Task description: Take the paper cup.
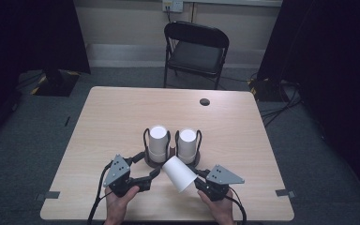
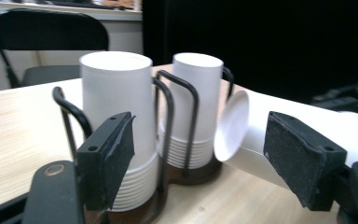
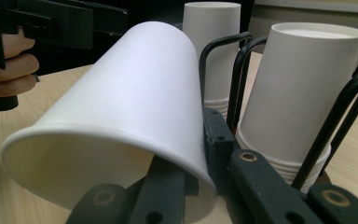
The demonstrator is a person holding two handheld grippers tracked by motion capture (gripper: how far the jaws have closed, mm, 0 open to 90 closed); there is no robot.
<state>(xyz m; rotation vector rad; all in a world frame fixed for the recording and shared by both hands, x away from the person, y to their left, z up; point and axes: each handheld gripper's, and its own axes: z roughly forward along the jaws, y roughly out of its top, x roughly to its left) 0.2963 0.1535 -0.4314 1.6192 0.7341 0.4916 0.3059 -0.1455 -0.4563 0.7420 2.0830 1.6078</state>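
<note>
Two stacks of white paper cups, a left stack [image 1: 158, 140] and a right stack [image 1: 187, 140], stand upside down in a black wire holder [image 1: 155, 161] at the table's middle. My right gripper [image 1: 196, 180] is shut on the rim of a loose white cup [image 1: 179, 173], which lies tilted with its closed bottom toward the holder. In the right gripper view one jaw is inside the loose cup [image 3: 135, 107] and one outside. My left gripper [image 1: 155, 172] is open just left of that cup. In its own view the left gripper [image 2: 205, 158] frames the left stack [image 2: 116, 102] and the loose cup's bottom [image 2: 233, 126].
A black folding chair [image 1: 197, 49] stands behind the table's far edge. A round cable hole [image 1: 205, 101] sits at the table's far right. Tape marks lie near the front corners [image 1: 52, 194] [image 1: 283, 192]. Dark curtains hang at both sides.
</note>
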